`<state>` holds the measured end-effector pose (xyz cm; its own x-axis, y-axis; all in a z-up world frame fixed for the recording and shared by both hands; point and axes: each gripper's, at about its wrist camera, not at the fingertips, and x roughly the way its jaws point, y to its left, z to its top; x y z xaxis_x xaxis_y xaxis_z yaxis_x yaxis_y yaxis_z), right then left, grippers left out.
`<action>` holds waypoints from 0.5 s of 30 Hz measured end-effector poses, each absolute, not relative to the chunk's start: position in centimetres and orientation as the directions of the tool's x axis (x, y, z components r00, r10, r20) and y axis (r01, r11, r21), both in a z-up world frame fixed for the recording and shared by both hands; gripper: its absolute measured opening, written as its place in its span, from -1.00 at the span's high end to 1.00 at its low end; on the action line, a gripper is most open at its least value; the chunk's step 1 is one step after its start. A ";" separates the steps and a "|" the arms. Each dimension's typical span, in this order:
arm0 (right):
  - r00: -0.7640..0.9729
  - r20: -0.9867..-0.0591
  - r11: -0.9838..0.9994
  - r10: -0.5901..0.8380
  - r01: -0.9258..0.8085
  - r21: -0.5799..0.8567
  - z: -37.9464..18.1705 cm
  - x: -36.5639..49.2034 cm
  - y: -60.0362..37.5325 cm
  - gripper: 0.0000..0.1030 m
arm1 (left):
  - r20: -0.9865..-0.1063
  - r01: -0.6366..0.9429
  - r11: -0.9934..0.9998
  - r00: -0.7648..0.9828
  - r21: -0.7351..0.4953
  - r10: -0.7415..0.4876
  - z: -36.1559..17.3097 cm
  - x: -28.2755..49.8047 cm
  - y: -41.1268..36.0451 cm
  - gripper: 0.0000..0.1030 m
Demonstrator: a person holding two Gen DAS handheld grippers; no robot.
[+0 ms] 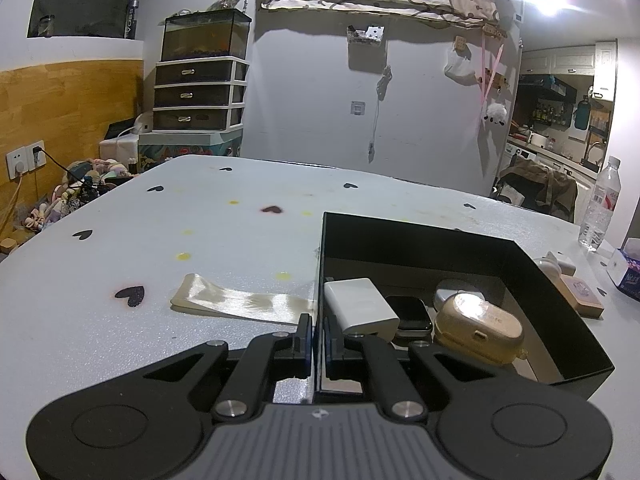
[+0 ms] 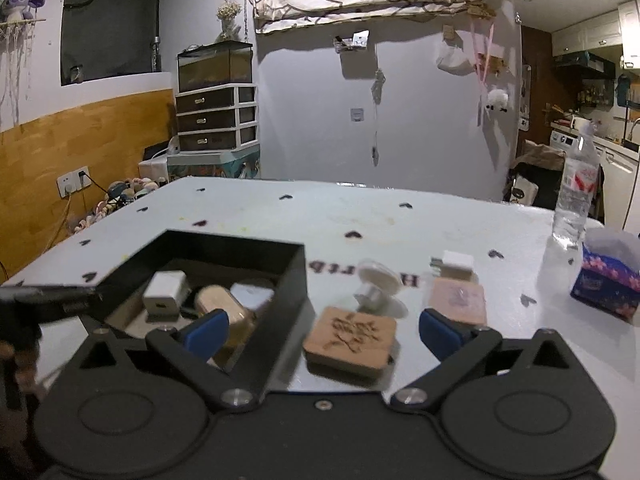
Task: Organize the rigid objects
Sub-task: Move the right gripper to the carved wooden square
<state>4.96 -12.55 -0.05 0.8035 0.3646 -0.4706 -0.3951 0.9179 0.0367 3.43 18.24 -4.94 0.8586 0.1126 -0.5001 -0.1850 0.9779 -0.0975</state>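
A black open box (image 1: 560, 280) stands on the white table. It holds a white charger (image 1: 360, 308), a black watch (image 1: 410, 314) and a gold earbud case (image 1: 480, 328). My left gripper (image 1: 318, 344) is shut on the box's left wall, one finger on each side. In the right wrist view the box (image 2: 296, 280) is at the left, and my right gripper (image 2: 324, 334) stands open. An engraved wooden block (image 2: 350, 340) lies on the table between its blue pads (image 2: 208, 332), untouched. Beyond it are a white round piece (image 2: 378, 284) and a second wooden block (image 2: 456, 298).
A water bottle (image 2: 576, 192) and a tissue pack (image 2: 608, 284) stand at the table's right edge. A small white cube (image 2: 456, 262) sits behind the second block. A shiny ribbon strip (image 1: 240, 304) lies left of the box. Drawers and soft toys are beyond the table's far left.
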 end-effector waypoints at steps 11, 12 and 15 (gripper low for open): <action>0.800 -0.498 0.931 0.335 -0.361 0.046 -4.3 7.9 -13.7 -0.96 | -0.500 -0.184 0.978 0.859 -0.097 0.112 -4.9 3.4 18.2 0.89; 0.794 -0.506 0.931 0.336 -0.362 0.050 -4.6 8.4 -13.6 -0.95 | -0.500 -0.184 0.978 0.859 -0.097 0.112 -4.9 3.4 18.3 0.89; 0.776 -0.531 0.930 0.340 -0.362 0.066 -5.4 9.9 -12.8 -0.83 | -0.500 -0.184 0.978 0.859 -0.097 0.112 -4.9 3.4 18.2 0.89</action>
<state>9.88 -12.83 -5.37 0.7763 0.3402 -0.5307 -0.3624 0.9297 0.0659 3.43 18.21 -4.93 0.8587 0.1118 -0.5002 -0.1840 0.9781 -0.0974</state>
